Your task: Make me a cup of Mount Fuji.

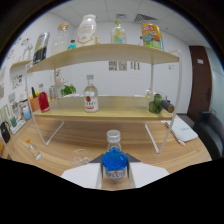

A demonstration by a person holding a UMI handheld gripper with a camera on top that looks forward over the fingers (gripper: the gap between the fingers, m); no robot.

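Your gripper point(115, 176) has its two pale fingers point(82, 176) closed in on a small bottle of blue liquid point(114, 160); one finger sits at each side of the bottle and both appear to press against it, so the claw is narrow and holding that bottle; the bottle stands upright between the fingers, its clear neck and silvery cap rising above them; a label shows low on its front, too small to read

Just beside the fingers, on the wooden table point(60, 145), you have a clear glass point(80, 157); whether it stands or lies tipped you cannot tell; farther off along the table is another small clear item point(33, 149), too blurred to name

Beyond the bottle stands a two-level shelf rack point(102, 52) with white legs; on its lower board, straight ahead of you, is a clear bottle with a red label point(90, 94), upright; well off to one side of it are a red bottle point(43, 101) and some green leaves point(68, 90); at the other end of that board sit dark green round things point(156, 104)

On the top board you see a large pale jug point(87, 30), a dark packet point(41, 47), a greenish bottle point(118, 32) and a bright coloured bag point(151, 36); past the rack's far leg, a white pad point(184, 131) lies on the table
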